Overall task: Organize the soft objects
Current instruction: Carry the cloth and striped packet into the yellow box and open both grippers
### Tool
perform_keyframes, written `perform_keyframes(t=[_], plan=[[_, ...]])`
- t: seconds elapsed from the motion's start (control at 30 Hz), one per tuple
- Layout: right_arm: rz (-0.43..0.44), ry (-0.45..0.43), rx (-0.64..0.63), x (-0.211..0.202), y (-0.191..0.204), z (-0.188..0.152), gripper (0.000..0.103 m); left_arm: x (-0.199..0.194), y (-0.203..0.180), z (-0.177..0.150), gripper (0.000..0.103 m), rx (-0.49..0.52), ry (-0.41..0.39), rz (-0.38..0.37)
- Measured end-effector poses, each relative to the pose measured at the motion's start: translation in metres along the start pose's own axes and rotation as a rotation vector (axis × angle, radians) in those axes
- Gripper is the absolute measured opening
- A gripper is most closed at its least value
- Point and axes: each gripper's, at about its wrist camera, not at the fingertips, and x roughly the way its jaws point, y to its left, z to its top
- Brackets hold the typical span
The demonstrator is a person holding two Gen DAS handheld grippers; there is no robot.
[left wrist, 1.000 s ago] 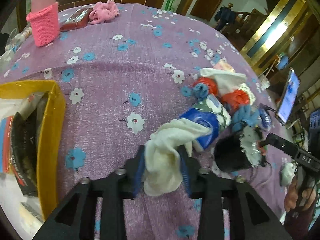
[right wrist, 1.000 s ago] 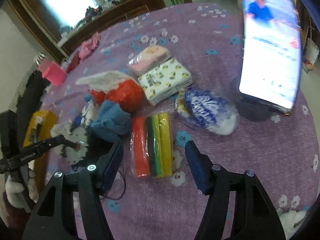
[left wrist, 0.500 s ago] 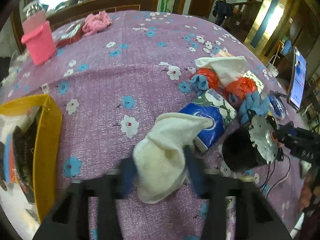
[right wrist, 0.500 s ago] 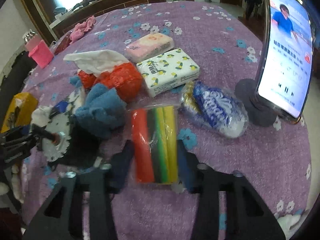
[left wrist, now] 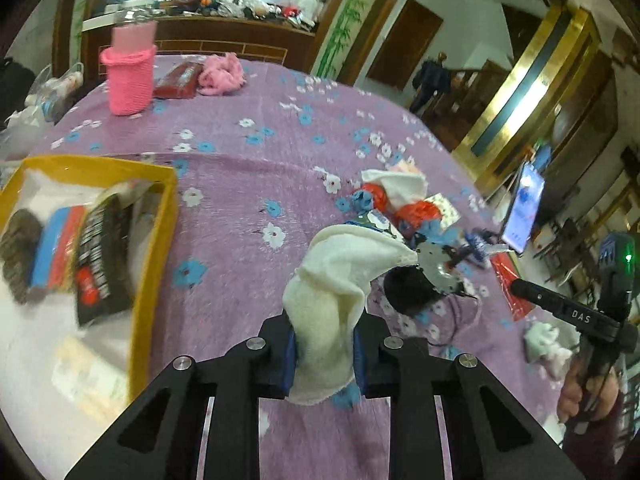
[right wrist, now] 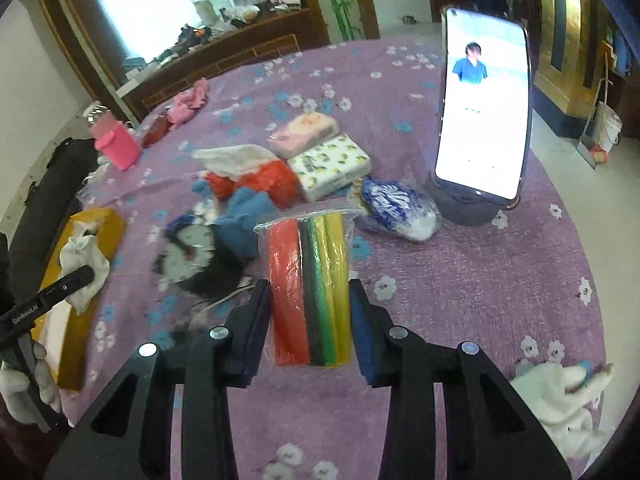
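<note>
The left gripper [left wrist: 324, 354] is clamped on a white cloth [left wrist: 340, 292], which is lifted clear of the purple flowered tablecloth [left wrist: 248, 200], to the right of the yellow box [left wrist: 154, 280]. The right gripper [right wrist: 310, 326] pinches a clear bag of coloured rolls [right wrist: 310, 280] by its near end; its far end seems to be off the table, though blur makes that uncertain. Behind it lie a tissue pack [right wrist: 330, 166], a blue cloth [right wrist: 244, 224] and a phone [right wrist: 484, 120] on a stand.
</note>
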Motion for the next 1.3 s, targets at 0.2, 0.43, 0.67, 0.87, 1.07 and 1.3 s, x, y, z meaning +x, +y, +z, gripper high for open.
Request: perform_keyframes(t=[0.2, 0.43, 0.67, 0.87, 1.07, 1.3], plan=[[0.048, -0.018, -0.049, -0.014, 0.038, -0.001, 0.035, -0.053, 0.037, -0.019, 0.021, -0.046, -0.053, 0.023], [0.111, -0.011, -0.138, -0.013, 0.097, -0.008, 0.035, -0.113, 0.101, -0.042, 0.021, -0.13, -0.111, 0.122], [0.187, 0.032, -0.223, 0.004, 0.16, -0.011, 0.036, -0.142, 0.161, -0.055, 0.021, -0.234, -0.11, 0.245], [0.263, 0.118, -0.289, 0.034, 0.222, -0.017, 0.036, -0.134, 0.192, -0.044, 0.021, -0.267, -0.043, 0.305], [0.326, 0.197, -0.394, 0.062, 0.292, -0.03, 0.036, -0.101, 0.211, -0.01, 0.022, -0.276, 0.051, 0.317], [0.375, 0.276, -0.482, 0.099, 0.362, -0.043, 0.036, -0.068, 0.235, 0.027, 0.022, -0.312, 0.079, 0.315]])
